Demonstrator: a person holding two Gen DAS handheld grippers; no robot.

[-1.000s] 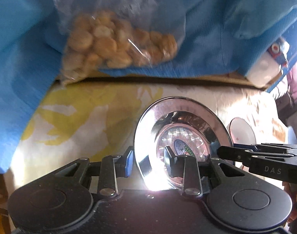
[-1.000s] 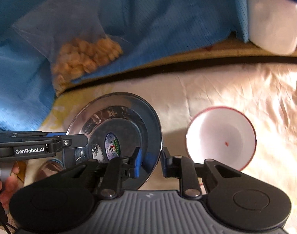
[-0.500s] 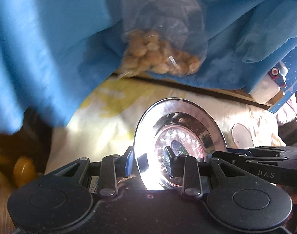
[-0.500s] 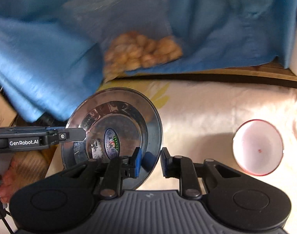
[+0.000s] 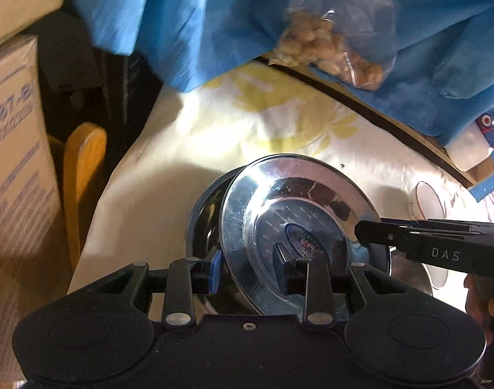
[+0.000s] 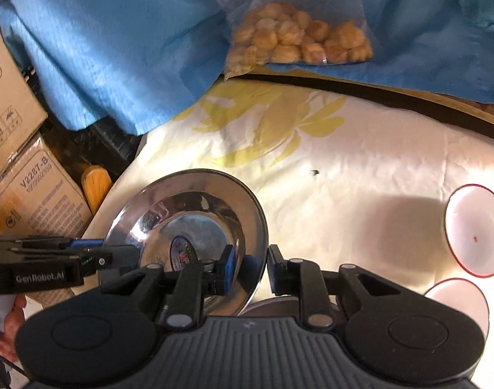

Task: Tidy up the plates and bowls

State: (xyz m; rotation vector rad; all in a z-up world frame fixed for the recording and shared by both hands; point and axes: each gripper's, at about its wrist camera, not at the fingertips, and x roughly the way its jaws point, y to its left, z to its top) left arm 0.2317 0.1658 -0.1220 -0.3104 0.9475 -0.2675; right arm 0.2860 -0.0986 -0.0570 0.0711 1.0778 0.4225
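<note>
A shiny steel plate [image 5: 298, 214] with a round sticker in its middle is held tilted above the flowered tablecloth [image 5: 279, 123]. My left gripper [image 5: 248, 269] is shut on its near rim. My right gripper [image 6: 251, 270] is shut on the plate's [image 6: 188, 220] right rim. Each gripper shows in the other's view, the right gripper [image 5: 360, 231] coming in from the right and the left gripper [image 6: 123, 254] from the left. The dark rim of a second steel dish [image 5: 200, 220] lies just behind and under the held plate. Two white, red-rimmed bowls [image 6: 476, 230] [image 6: 457, 304] stand at the right.
A clear bag of round snacks [image 6: 298, 39] lies on blue cloth [image 6: 117, 48] at the back. Cardboard boxes [image 5: 13, 168] and an orange wooden piece [image 5: 85, 175] stand off the table's left edge. A white container [image 5: 470, 152] is at the far right.
Both grippers carried the plate leftward toward the table's left edge. The snack bag and white bowl slid right in view. Boxes and a second steel dish came into sight.
</note>
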